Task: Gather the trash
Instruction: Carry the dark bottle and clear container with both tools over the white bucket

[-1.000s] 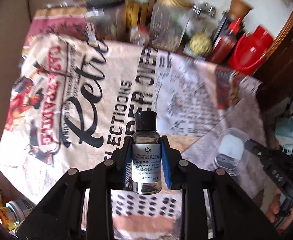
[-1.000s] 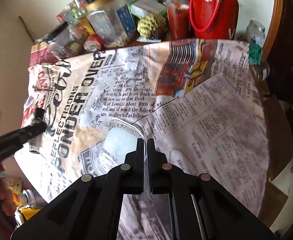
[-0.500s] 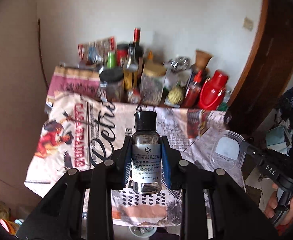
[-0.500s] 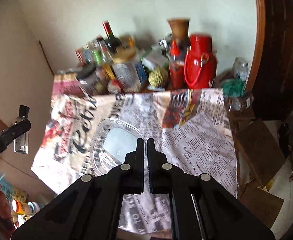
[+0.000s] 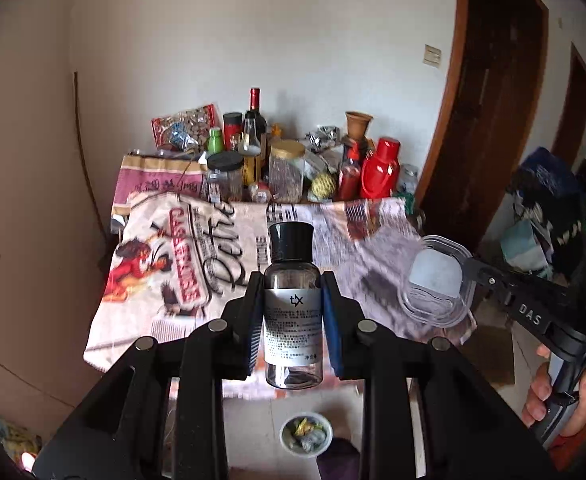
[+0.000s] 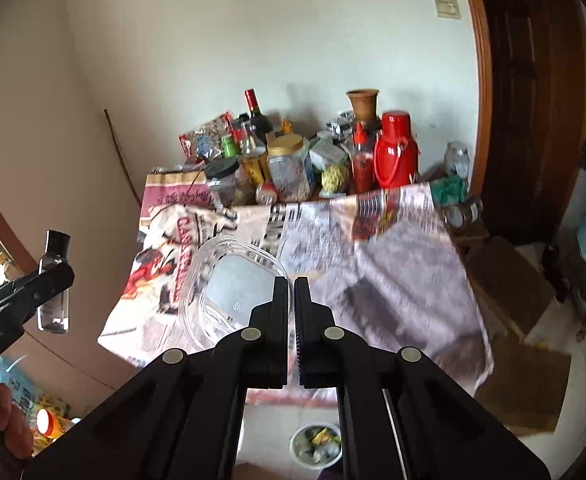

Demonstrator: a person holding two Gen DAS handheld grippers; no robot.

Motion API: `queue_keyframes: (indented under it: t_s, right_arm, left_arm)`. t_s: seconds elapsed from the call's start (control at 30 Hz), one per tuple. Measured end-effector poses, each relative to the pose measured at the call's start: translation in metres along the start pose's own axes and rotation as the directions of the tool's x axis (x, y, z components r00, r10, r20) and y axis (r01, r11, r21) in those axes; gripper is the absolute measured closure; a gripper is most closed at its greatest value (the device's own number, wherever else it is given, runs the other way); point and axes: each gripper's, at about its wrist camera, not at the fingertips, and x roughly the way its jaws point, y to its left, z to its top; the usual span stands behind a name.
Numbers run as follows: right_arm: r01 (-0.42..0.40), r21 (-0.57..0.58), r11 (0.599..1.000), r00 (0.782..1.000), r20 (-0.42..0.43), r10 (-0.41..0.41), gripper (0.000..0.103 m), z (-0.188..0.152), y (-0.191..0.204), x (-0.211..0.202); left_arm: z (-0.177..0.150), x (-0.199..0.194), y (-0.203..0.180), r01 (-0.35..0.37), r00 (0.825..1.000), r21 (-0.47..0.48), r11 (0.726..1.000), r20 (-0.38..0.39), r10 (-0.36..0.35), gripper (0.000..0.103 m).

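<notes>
Left wrist view: the left gripper (image 5: pixel 293 312) clamps the small clear bottle (image 5: pixel 293 320) upright, now lifted back off the table (image 5: pixel 141 304), where a second ago it hung close above the cloth. Below, on the floor, a bin (image 5: pixel 305 436) of scraps has come into sight, likely the drop point. Right wrist view alone shows the right gripper (image 6: pixel 291 312) pinching the clear plastic container (image 6: pixel 229 284) by its rim.

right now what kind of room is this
Probably a lived-in home kitchen or dining corner: a table draped in a newspaper-print cloth, crowded at the back with a dark wine bottle, gold-lidded glass jar and red thermos flask, beside a brown wooden door frame.
</notes>
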Motion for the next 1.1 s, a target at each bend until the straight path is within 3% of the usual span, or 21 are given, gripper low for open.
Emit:
queue_keyframes:
  t_s: [0.27, 0.53, 0.77, 1.1]
  right_arm:
    - [0.033, 0.036, 0.999, 0.995, -0.093, -0.029, 0.1, -0.075, 0.022, -0.024]
    - [0.034, 0.033, 0.999, 0.972, -0.232, -0.026, 0.1, -0.13, 0.016, -0.012]
    - [0.028, 0.034, 0.999, 0.939, -0.344, -0.014, 0.1, -0.171, -0.014, 0.035]
    - [0.027, -0.009, 1.0, 0.872, -0.489, -0.028, 0.1, -0.259, -0.068, 0.149]
  left_arm:
    - [-0.066, -0.022, 0.002, 0.062, 0.993, 0.008, 0.998, -0.098, -0.061, 0.076]
    - [-0.125, 0.01, -0.006, 0.051, 0.963, -0.031, 0.998, -0.264, -0.058, 0.076]
    - [-0.178, 0.082, -0.015, 0.031, 0.911, -0.07, 0.997, -0.407, -0.056, 0.076]
    - [-0.297, 0.227, -0.016, -0.042, 0.838, -0.139, 0.989, -0.543, -0.04, 0.076]
